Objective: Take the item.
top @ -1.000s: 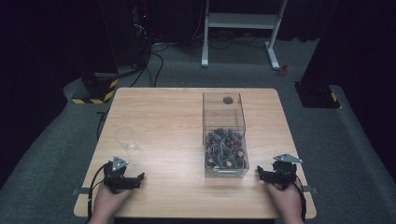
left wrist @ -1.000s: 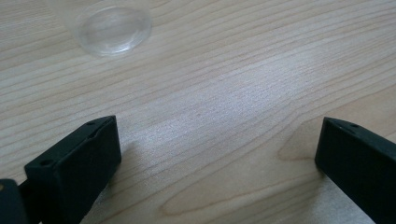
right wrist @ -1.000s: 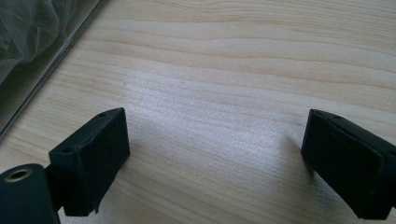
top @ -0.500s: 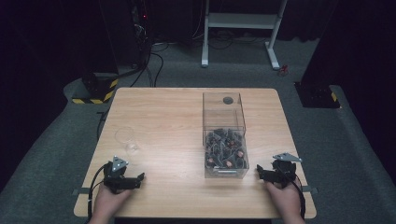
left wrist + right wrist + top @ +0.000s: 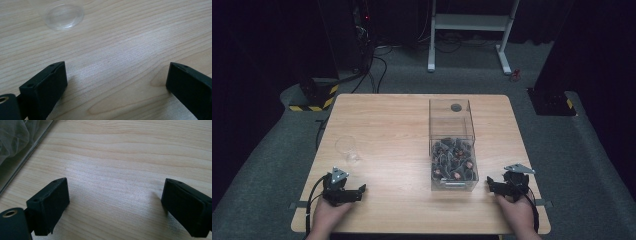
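Note:
A clear plastic box [image 5: 452,145] stands right of the table's middle, its near half heaped with several small dark pieces [image 5: 454,159]. A clear glass [image 5: 347,149] stands at the table's left; its round base [image 5: 63,16] sits ahead of the left jaws. My left gripper [image 5: 358,191] rests on the wood near the front left edge, open and empty [image 5: 116,80]. My right gripper [image 5: 490,185] rests at the front right beside the box, open and empty [image 5: 115,202]. The box's lower edge [image 5: 22,152] runs along the left of the right gripper view.
The wooden table [image 5: 392,125] has bare surface between the glass and the box. A small dark round mark [image 5: 456,107] lies at the box's far end. Beyond the table are a white desk frame [image 5: 472,30], cables and a yellow-black striped base [image 5: 314,95].

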{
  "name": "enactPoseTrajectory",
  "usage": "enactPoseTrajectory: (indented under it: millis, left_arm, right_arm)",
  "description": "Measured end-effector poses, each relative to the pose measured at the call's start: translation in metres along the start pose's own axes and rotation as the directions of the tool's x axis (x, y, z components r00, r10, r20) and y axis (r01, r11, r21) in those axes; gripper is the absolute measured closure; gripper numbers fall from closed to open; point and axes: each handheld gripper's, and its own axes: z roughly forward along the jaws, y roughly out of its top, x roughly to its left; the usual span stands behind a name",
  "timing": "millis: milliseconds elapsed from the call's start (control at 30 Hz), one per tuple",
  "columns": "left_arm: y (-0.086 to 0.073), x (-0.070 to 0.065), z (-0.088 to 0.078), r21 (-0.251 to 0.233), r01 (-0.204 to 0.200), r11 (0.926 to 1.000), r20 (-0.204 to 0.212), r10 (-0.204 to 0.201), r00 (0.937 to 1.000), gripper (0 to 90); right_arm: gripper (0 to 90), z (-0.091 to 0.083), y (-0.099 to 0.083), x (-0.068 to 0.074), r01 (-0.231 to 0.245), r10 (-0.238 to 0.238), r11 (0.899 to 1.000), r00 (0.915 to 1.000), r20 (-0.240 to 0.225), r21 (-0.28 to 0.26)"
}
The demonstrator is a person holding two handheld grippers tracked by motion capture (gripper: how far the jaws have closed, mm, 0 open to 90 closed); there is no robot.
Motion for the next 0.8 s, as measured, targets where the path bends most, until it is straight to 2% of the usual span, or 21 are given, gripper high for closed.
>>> enactPoseTrajectory:
  millis: [67,133,167,200,300,367,433,633,667,700,733,800]
  left_arm:
    - [-0.001,0.000,-0.003,-0.001,0.004,1.0000,-0.009,-0.004,0.9999,4.9]
    - [-0.001,0.002,-0.011,-0.030,0.051,0.9983,0.002,-0.051,0.9987,5.0]
    - [-0.001,0.002,-0.011,-0.030,0.051,0.9983,0.002,-0.051,0.9987,5.3]
    - [-0.001,0.001,-0.021,-0.082,0.072,0.9940,0.017,-0.071,0.9973,6.3]
    - [0.003,-0.006,-0.031,-0.120,0.060,0.9910,0.046,-0.055,0.9974,7.6]
    - [0.004,-0.007,-0.033,-0.126,0.063,0.9900,0.057,-0.056,0.9968,8.4]
    - [0.008,-0.013,-0.040,-0.156,0.061,0.9858,0.087,-0.047,0.9951,9.4]
    - [0.019,-0.023,-0.036,-0.170,0.055,0.9840,0.140,-0.031,0.9897,10.5]
    - [0.022,-0.026,-0.036,-0.173,0.057,0.9833,0.148,-0.031,0.9886,10.7]
    - [0.025,-0.032,-0.036,-0.190,0.093,0.9773,0.170,-0.061,0.9835,11.0]
    - [0.028,-0.032,-0.037,-0.185,0.046,0.9816,0.169,-0.014,0.9855,11.0]
    - [0.033,-0.038,-0.039,-0.198,0.027,0.9798,0.174,0.008,0.9848,11.4]
  right_arm:
    - [7.8,0.000,0.000,0.000,0.002,-0.002,1.000,1.0000,0.000,-0.001]
    - [7.8,0.000,0.000,0.000,0.002,-0.002,1.000,1.0000,0.000,-0.002]
    - [7.8,0.000,0.000,0.000,0.001,-0.001,1.000,1.0000,0.001,-0.002]
    - [7.9,0.000,0.000,0.000,0.000,0.000,1.000,1.0000,0.001,-0.001]
    - [8.0,0.000,0.000,0.001,-0.001,0.001,1.000,1.0000,0.002,-0.002]
    - [7.9,0.000,0.000,0.001,-0.002,0.002,1.000,1.0000,0.002,-0.002]
    - [7.9,0.000,0.000,0.001,-0.002,0.002,1.000,1.0000,0.002,-0.002]
    - [7.9,0.000,0.000,0.000,0.000,0.000,1.000,1.0000,0.001,0.001]
    - [8.0,0.000,0.000,0.000,-0.001,0.001,1.000,1.0000,0.001,0.001]
    - [8.0,0.000,0.000,0.001,0.000,0.000,1.000,1.0000,0.002,0.000]
    - [8.0,0.000,0.000,0.000,0.001,-0.001,1.000,1.0000,0.003,0.000]
    - [8.0,0.000,0.000,0.001,0.000,0.000,1.000,1.0000,0.003,0.000]
